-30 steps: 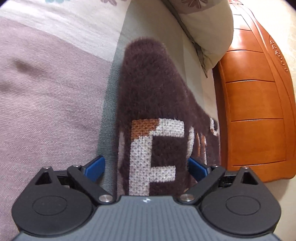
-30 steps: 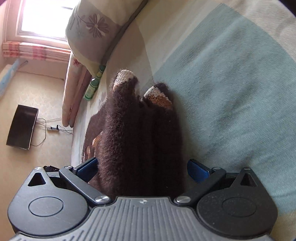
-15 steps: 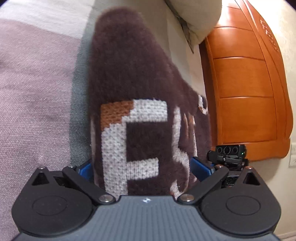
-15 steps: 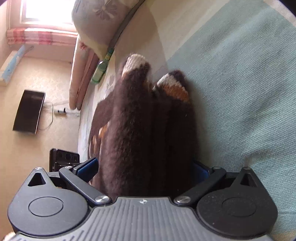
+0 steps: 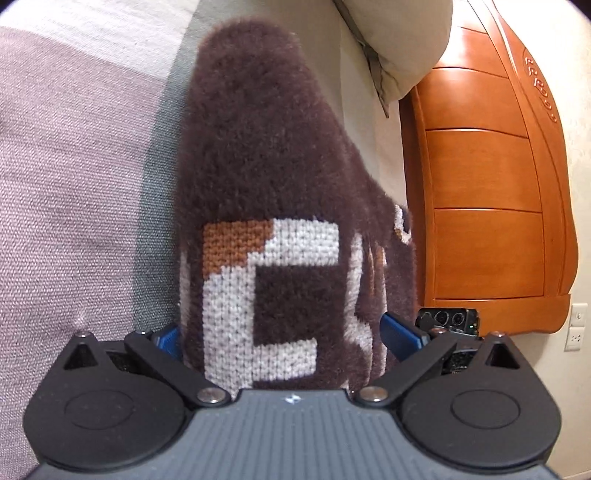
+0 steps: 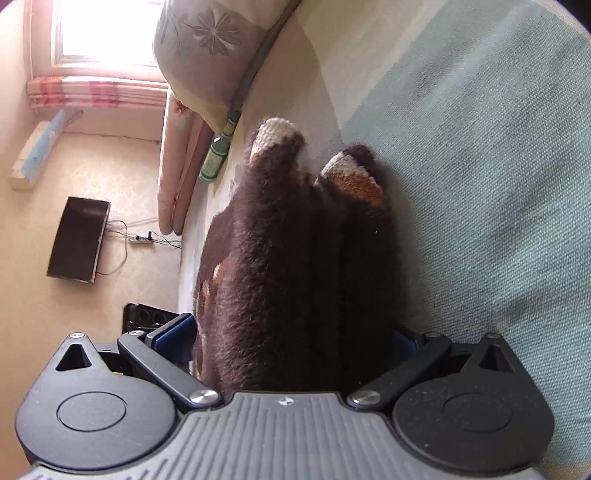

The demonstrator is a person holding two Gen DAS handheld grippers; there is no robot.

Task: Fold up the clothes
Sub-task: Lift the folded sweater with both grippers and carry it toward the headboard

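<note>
Nearest, the sweater (image 5: 258,155) fills the gap of the left tool (image 5: 280,332), hiding most of its blue fingers (image 5: 400,332) so that the grip itself is hard to read, though the knit seems pinched; the right tool (image 6: 291,332) grips bunched brown folds (image 6: 295,258), its right finger nearly buried. The left view alone shows the white-and-orange knit lettering, partly cut off, with the bedspread (image 5: 66,166) and wooden headboard (image 5: 487,166) beyond. Only the right view shows a green bottle (image 6: 218,155), a floral pillow (image 6: 207,48), the floor and a bright window (image 6: 103,29).
</note>
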